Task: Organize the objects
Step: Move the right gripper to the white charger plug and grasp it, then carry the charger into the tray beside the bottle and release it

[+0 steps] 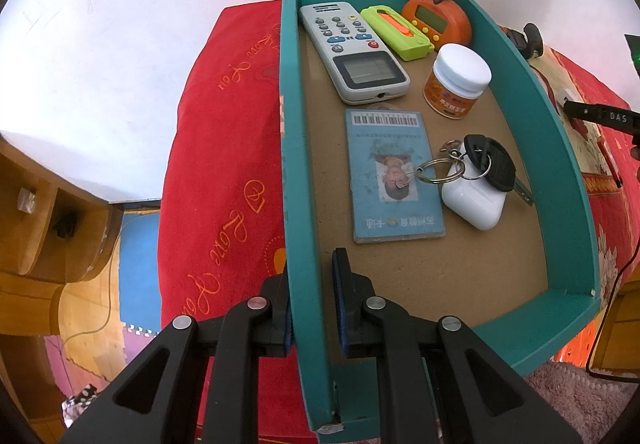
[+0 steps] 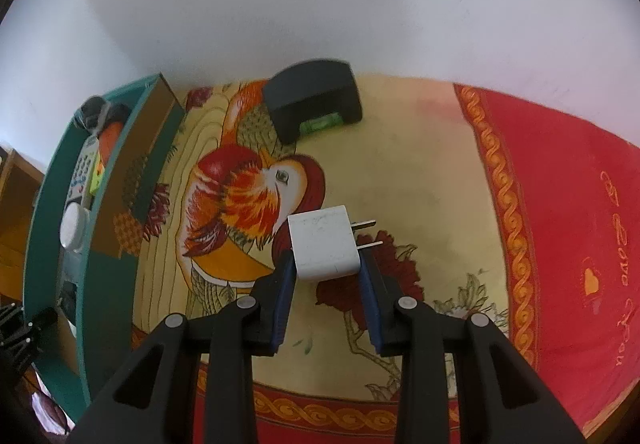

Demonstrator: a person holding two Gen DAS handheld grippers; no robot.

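Observation:
My left gripper (image 1: 311,286) straddles the left wall of a teal box (image 1: 290,148), one finger outside and one inside, with a gap left beside the inner finger. The box holds a grey remote (image 1: 354,50), a green case (image 1: 396,32), an orange monkey timer (image 1: 436,10), a white-capped orange jar (image 1: 456,82), a blue ID card (image 1: 394,174) and keys on a white earbud case (image 1: 476,184). My right gripper (image 2: 326,264) is shut on a white plug adapter (image 2: 324,242), prongs pointing right, above the bedspread. The teal box (image 2: 108,204) lies to its left.
A black box with a green label (image 2: 316,104) sits on the bird-patterned red and yellow bedspread (image 2: 420,172) near the white wall. A wooden nightstand (image 1: 44,220) stands at left below the bed. A black tool (image 1: 600,118) lies right of the box.

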